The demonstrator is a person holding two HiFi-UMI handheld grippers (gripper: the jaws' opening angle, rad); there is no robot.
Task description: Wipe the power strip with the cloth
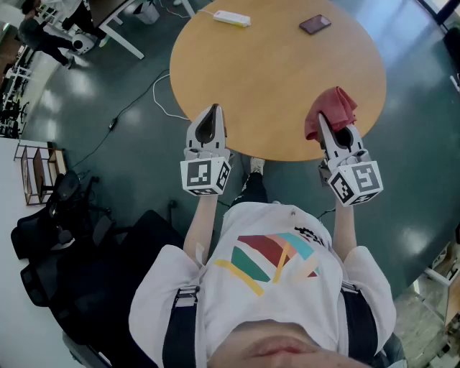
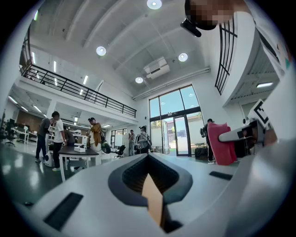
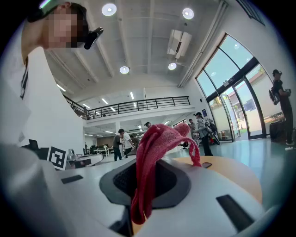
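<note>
The white power strip (image 1: 231, 18) lies at the far edge of the round wooden table (image 1: 273, 72). At the table's near right edge my right gripper (image 1: 327, 123) is shut on a red cloth (image 1: 332, 111). That cloth (image 3: 155, 152) bunches up out of the closed jaws of the right gripper (image 3: 138, 206) in the right gripper view. My left gripper (image 1: 210, 113) hovers over the near left edge of the table, shut, with nothing held. In the left gripper view the left gripper (image 2: 150, 185) points out level across the room, jaws pressed together. Both grippers are far from the strip.
A dark phone (image 1: 315, 24) lies on the table's far right. A white cable (image 1: 159, 97) runs across the floor left of the table. Black office chairs (image 1: 65, 237) stand at my left. People and desks (image 2: 69, 148) are farther off in the hall.
</note>
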